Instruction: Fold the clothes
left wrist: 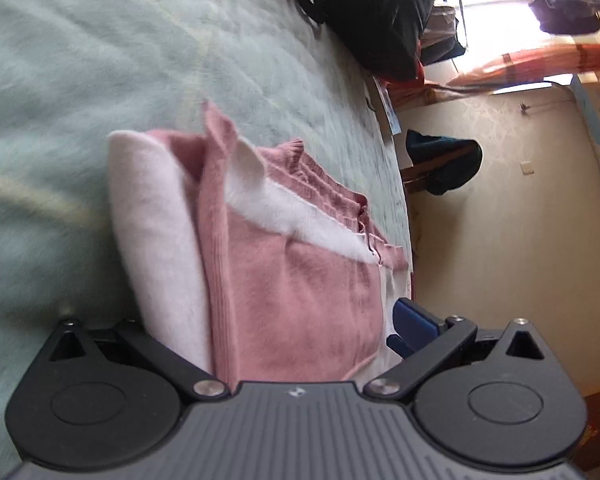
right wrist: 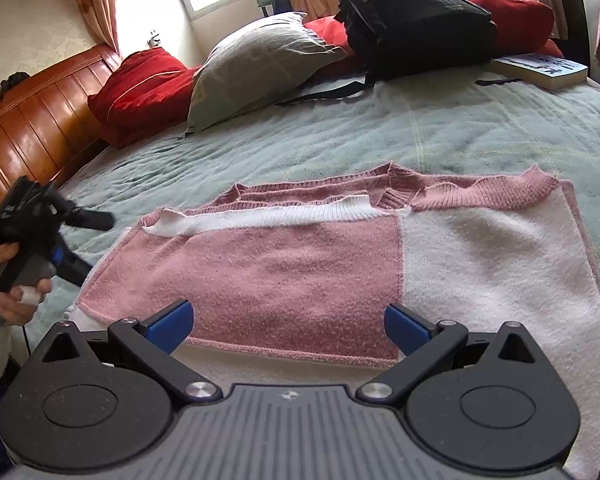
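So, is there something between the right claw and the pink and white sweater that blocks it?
No, nothing visible blocks it. The right claw is open directly over the near hem of the sweater, which lies folded on the green blanket. The backpack, book and pillows sit far behind it.

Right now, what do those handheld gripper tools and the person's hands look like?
Each tool has a ribbed grey body, two round black discs, black linkage arms with silver pins, and blue finger pads. The right gripper shows both pads; the left gripper shows one. From the right wrist view the left gripper is a black and grey handle with a blue part. The left hand has a white fluffy sleeve.
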Motion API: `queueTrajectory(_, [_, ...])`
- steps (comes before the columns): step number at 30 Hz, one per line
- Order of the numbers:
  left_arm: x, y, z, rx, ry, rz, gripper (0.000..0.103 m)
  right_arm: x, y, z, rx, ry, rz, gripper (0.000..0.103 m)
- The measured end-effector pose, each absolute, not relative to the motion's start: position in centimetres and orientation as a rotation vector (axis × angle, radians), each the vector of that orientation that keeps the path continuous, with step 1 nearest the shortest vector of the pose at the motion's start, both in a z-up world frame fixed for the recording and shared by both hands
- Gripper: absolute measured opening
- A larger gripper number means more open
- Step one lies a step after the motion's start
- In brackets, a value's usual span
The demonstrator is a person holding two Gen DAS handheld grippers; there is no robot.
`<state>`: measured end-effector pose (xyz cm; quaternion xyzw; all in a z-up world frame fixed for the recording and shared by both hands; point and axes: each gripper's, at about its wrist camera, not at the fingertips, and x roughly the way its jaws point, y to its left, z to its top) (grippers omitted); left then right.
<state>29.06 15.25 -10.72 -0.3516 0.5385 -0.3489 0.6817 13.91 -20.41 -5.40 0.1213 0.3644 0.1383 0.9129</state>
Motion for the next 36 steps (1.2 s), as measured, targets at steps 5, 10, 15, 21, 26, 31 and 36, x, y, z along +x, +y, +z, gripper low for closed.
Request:
queueTrajectory(5, [28.6,14.5,-10.6,-0.727,1.210,-0.837,0.102,14.1,-19.9,-5.7,0.234,0.760,0.299,0.103])
queueTrajectory(10, [28.6,14.5,-10.9,-0.771,1.177,-0.787,0.102,14.5,-19.4,-6.4,0.222,0.780,0.293,0.103])
queueTrajectory(15, [28.5,13.3,-10.3,-0.698,1.151,-0.758,0.102,14.5,-19.5,-6.4,0.219,0.780,0.297,0.103])
queueTrajectory(21, [27.8,13.4,-10.1,-0.672,1.110,-0.768,0.102,14.5,-19.5,-6.6,0.215,0.780,0.295,0.103])
queueTrajectory(26, [27.4,14.5,-10.3,-0.672,1.097,-0.787,0.102,14.5,-19.4,-6.7,0.199,0.778,0.295,0.103])
queueTrajectory(31, [27.5,15.5,-10.8,-0.686,1.098,-0.809,0.098,14.4,-19.3,-6.7,0.191,0.781,0.296,0.103])
queueTrajectory(36, [27.5,17.2,-11.5,-0.693,1.109,-0.780,0.058,14.3,-19.4,-6.7,0.186,0.783,0.296,0.103])
